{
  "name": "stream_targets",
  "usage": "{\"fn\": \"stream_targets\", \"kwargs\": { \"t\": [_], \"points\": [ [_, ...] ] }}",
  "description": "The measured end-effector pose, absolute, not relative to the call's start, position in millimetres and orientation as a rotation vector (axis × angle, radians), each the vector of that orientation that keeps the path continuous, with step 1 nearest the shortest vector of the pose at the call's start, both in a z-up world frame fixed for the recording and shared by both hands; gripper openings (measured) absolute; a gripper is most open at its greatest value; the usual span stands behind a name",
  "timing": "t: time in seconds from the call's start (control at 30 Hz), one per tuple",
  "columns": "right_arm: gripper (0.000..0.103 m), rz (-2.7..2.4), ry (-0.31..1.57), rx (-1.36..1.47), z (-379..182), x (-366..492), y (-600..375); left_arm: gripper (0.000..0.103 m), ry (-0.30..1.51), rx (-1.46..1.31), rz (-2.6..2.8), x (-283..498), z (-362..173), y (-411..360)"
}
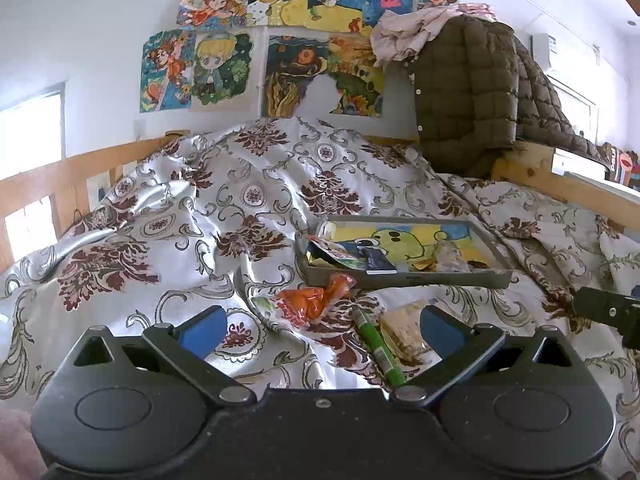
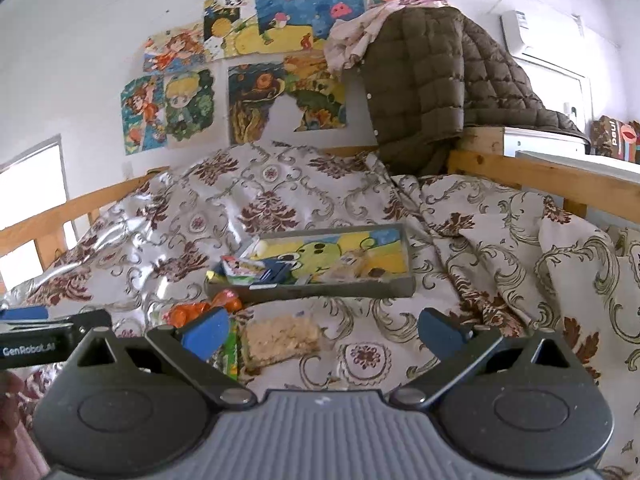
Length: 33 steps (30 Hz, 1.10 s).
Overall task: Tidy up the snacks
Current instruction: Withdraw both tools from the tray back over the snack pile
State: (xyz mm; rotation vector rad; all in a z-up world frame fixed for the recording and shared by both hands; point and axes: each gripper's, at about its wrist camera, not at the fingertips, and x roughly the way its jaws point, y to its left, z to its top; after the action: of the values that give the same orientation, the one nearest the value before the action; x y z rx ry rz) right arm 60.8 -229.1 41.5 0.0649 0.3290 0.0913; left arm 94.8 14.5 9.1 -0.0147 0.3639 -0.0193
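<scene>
Now both your grippers, left gripper [image 1: 320, 330] and right gripper [image 2: 320, 332], are wide open, holding nothing. Your tray [image 2: 320, 290], mid-frame, already keeps some snacks together. Orange packet [image 1: 316, 300], green stick [image 1: 380, 348] and rice cake [image 2: 282, 340] wait below it.

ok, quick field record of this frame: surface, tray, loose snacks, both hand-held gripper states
surface: patterned bedspread
tray: grey tray, cartoon print inside, several packets already in it
loose snacks: orange packet, green stick, clear-wrapped rice cake, all on the bedspread in front of the tray
left hand-held gripper: open, empty
right hand-held gripper: open, empty

Bedspread [image 1: 248, 216]: tray [image 1: 404, 278], loose snacks [image 1: 316, 300].
</scene>
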Motion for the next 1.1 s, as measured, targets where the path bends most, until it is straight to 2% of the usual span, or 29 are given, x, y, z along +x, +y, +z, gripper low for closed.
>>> {"fn": "stream_targets", "kwargs": {
  "t": [0.73,1.1],
  "points": [
    [0.103,0.111,0.390,0.021,36,48,-217,0.102,0.398,0.004,-0.029,85,6,10],
    [0.103,0.103,0.445,0.007,31,58,-214,0.102,0.483,-0.010,-0.034,96,1,12]
  ]
}}
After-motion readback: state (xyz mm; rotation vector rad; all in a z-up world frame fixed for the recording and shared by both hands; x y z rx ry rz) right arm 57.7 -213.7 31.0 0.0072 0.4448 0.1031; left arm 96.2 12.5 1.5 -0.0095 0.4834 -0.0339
